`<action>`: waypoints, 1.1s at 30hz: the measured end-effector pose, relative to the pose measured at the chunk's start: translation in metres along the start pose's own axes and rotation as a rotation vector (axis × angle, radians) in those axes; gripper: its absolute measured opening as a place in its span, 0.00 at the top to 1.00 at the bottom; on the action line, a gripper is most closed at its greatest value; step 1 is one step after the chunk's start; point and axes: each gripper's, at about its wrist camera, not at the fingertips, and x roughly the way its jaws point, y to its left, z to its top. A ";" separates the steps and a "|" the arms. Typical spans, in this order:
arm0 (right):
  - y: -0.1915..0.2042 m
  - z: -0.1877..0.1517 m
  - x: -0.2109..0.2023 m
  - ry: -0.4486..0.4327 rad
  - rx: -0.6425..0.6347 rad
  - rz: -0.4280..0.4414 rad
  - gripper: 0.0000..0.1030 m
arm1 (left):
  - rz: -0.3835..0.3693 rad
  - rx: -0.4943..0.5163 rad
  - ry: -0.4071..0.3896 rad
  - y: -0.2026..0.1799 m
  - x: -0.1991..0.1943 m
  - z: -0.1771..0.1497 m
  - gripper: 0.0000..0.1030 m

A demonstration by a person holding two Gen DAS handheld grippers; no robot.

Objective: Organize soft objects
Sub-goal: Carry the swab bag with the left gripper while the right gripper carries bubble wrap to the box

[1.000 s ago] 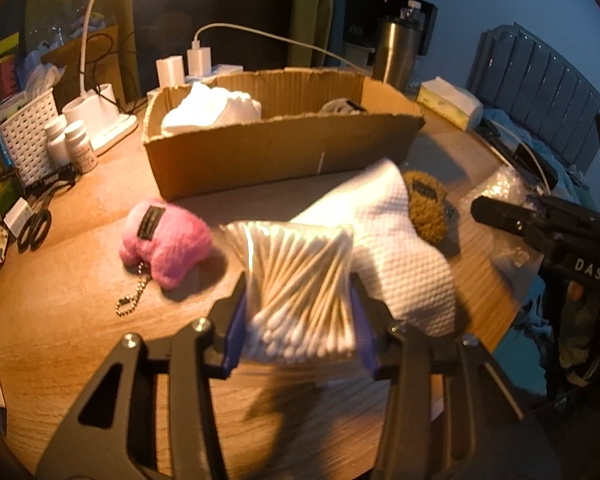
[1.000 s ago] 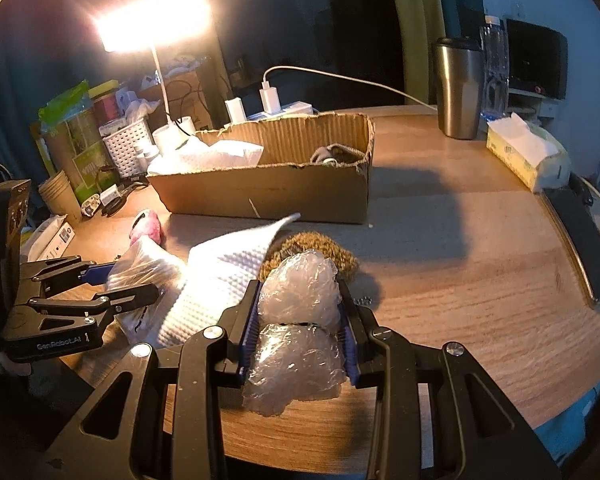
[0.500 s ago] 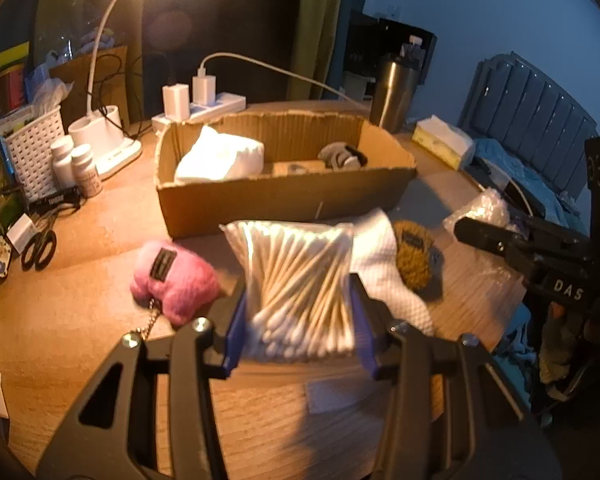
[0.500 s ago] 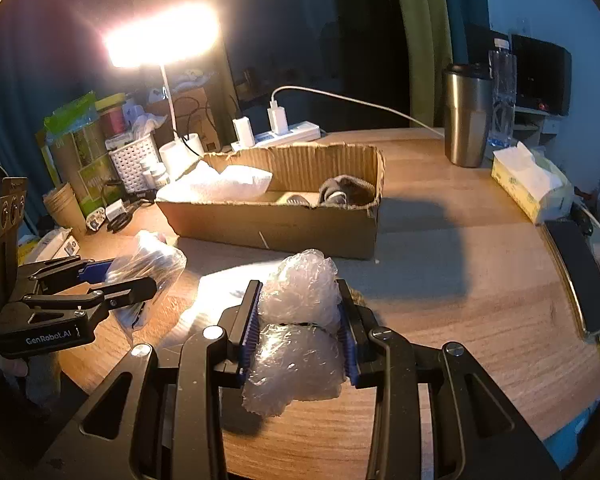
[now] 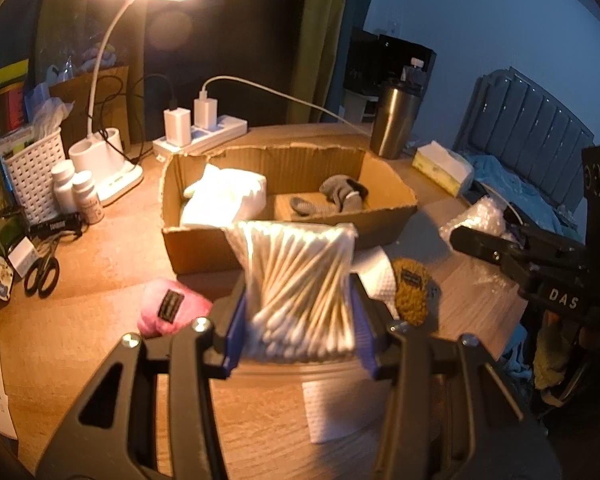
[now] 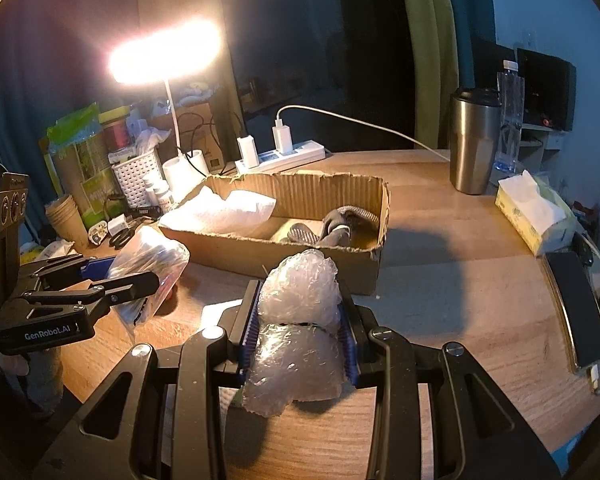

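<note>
Wooden counter [image 6: 460, 280] carrying a cardboard box [image 5: 204, 248]. Left hand-held gripper [image 5: 300, 328] clamped on a bag of cotton swabs [image 5: 300, 280], raised before the box. Right hand-held gripper [image 6: 296, 340] clamped on a bubble-wrap wad [image 6: 296, 312]. Pink plush [image 5: 168, 308] lying on counter.

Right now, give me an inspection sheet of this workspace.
Surface: round wooden table, lamp-lit.
Job's things: open cardboard box holding white folded cloth and grey sock; pink plush keychain, brown plush, white textured towel outside.
Clutter: scissors, pill bottles, steel tumbler, tissue pack, phone.
Grippers: left gripper clamps bag of cotton swabs; right gripper clamps wad of bubble wrap.
Cables: charger cable from power strip.
Surroundings: bed.
</note>
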 end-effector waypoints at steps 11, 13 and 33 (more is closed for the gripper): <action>-0.006 0.013 0.008 -0.006 0.002 0.002 0.65 | 0.006 -0.017 -0.018 0.010 0.007 0.018 0.55; -0.007 0.015 0.009 -0.006 0.001 0.002 0.65 | 0.010 -0.022 -0.020 0.013 0.010 0.021 0.55; -0.020 0.041 0.032 -0.021 0.024 0.045 0.64 | 0.047 -0.057 -0.092 0.039 0.022 0.054 0.55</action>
